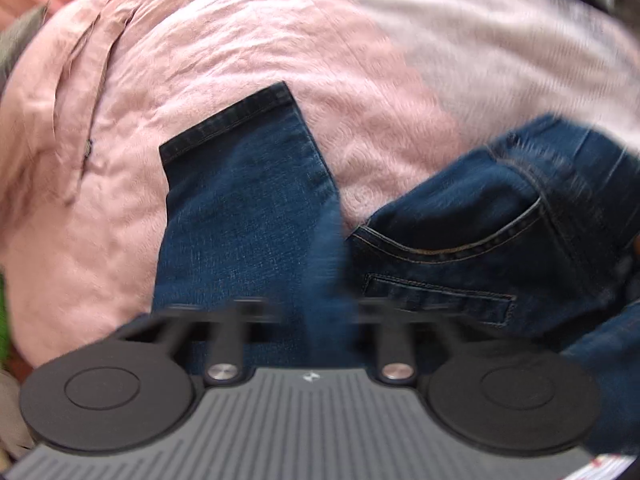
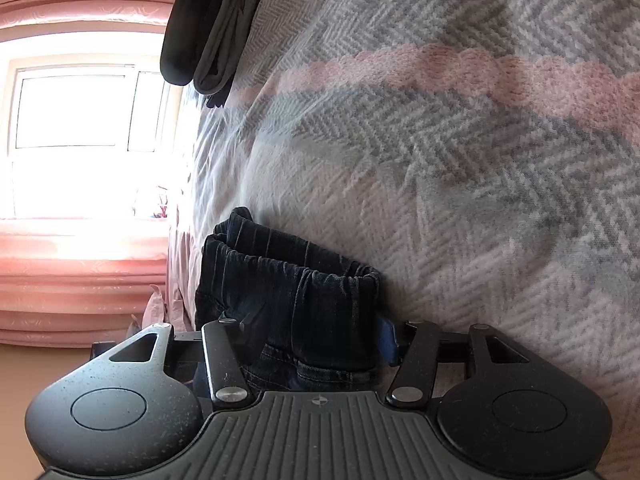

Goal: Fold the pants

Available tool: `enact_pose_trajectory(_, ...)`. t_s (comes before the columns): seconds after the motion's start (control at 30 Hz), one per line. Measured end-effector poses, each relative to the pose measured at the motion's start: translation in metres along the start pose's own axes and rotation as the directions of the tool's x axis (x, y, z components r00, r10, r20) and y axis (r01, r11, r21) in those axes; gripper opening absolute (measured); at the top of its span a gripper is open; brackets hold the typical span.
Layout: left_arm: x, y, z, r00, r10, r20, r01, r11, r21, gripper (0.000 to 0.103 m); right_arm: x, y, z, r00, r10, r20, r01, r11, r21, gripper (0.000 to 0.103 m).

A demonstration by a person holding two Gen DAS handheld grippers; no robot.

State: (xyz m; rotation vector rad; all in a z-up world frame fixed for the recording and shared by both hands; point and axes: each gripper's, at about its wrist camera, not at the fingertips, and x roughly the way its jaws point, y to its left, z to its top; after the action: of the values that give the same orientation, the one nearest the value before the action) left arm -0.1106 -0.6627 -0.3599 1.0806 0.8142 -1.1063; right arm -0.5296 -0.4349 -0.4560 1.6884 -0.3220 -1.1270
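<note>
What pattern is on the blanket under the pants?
Grey and white herringbone blanket with a pink scalloped stripe; clearest in the right wrist view.

The dark blue denim pants (image 1: 248, 216) lie rumpled on a pink bedspread. One hemmed leg end lies flat; the gathered elastic waistband (image 2: 296, 276) stands bunched.

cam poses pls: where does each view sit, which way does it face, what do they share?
Left wrist: on the left gripper, angled down at a jeans leg and pocket on a pink blanket; gripper shows blurred.
Right wrist: on the right gripper, facing across the bed over the jeans waistband toward a window.
Shared: the jeans only.
</note>
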Motion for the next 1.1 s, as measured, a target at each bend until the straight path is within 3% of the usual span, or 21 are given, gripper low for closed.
enact_pose_trajectory(0.03, -0.009, 0.016, -0.007, 0.998, -0.028, 0.048, 0.03, 0.999, -0.046, 0.007, 0.0, 0.001, 0.0, 1.0, 0.016, -0.003, -0.016, 1.0, -0.006, 0.047)
enact_pose_trajectory(0.07, -0.024, 0.037, -0.017, 0.993, -0.047, 0.111, 0.056, 0.995, -0.081, 0.007, 0.0, 0.003, -0.001, 1.0, 0.024, -0.002, -0.024, 1.0, -0.014, 0.03)
enact_pose_trajectory(0.17, -0.063, 0.109, -0.055, 0.974, -0.01, 0.227, 0.055, 0.98, -0.193, 0.006, -0.005, 0.014, 0.0, 0.999, 0.052, 0.015, -0.051, 0.998, -0.033, 0.007)
enact_pose_trajectory(0.27, -0.099, 0.201, -0.097, 0.964, 0.066, 0.257, 0.038, 0.925, -0.379, 0.006, -0.013, 0.043, 0.006, 0.996, 0.08, 0.047, -0.075, 0.993, -0.096, 0.007)
enact_pose_trajectory(0.37, -0.138, 0.287, -0.145, 0.947, 0.191, 0.258, -0.015, 0.828, -0.56, 0.005, -0.016, 0.086, 0.017, 0.986, 0.152, 0.072, -0.138, 0.977, -0.163, 0.006)
enact_pose_trajectory(0.47, -0.166, 0.349, -0.2, 0.931, 0.297, 0.212, -0.064, 0.705, -0.707, 0.005, -0.014, 0.126, 0.024, 0.98, 0.192, 0.047, -0.176, 0.954, -0.241, 0.009)
enact_pose_trajectory(0.57, -0.165, 0.379, -0.256, 0.953, 0.275, 0.13, -0.069, 0.611, -0.789, 0.006, -0.004, 0.132, 0.02, 0.986, 0.167, -0.018, -0.167, 0.954, -0.251, 0.019)
enact_pose_trajectory(0.7, -0.138, 0.374, -0.312, 0.976, 0.211, 0.049, -0.073, 0.534, -0.843, 0.007, 0.022, 0.108, 0.009, 0.996, 0.057, -0.07, -0.068, 0.986, -0.154, 0.03)
enact_pose_trajectory(0.77, -0.127, 0.368, -0.334, 0.985, 0.172, 0.021, -0.068, 0.493, -0.867, 0.007, 0.028, 0.098, 0.002, 0.997, 0.048, -0.065, -0.056, 0.99, -0.128, 0.031)
enact_pose_trajectory(0.83, -0.117, 0.363, -0.345, 0.991, 0.134, 0.0, -0.065, 0.483, -0.873, 0.007, 0.032, 0.092, -0.003, 0.997, 0.052, -0.054, -0.057, 0.995, -0.084, 0.023)
enact_pose_trajectory(0.87, -0.112, 0.357, -0.346, 0.991, 0.133, -0.002, -0.068, 0.49, -0.869, 0.007, 0.032, 0.093, -0.003, 0.997, 0.061, -0.053, -0.065, 0.995, -0.074, 0.009)
enact_pose_trajectory(0.93, -0.113, 0.355, -0.338, 0.99, 0.142, 0.008, -0.066, 0.513, -0.856, 0.005, 0.028, 0.102, 0.003, 0.997, 0.055, -0.048, -0.059, 0.995, -0.078, 0.009)
enact_pose_trajectory(1.03, -0.117, 0.366, -0.312, 0.987, 0.145, 0.067, -0.016, 0.507, -0.862, 0.005, 0.028, 0.132, 0.022, 0.998, 0.047, -0.038, -0.05, 0.995, -0.087, 0.007)
enact_pose_trajectory(1.1, -0.126, 0.375, -0.286, 0.979, 0.161, 0.125, 0.022, 0.527, -0.85, 0.005, 0.035, 0.163, 0.039, 0.998, 0.051, -0.036, -0.055, 0.993, -0.108, 0.007)
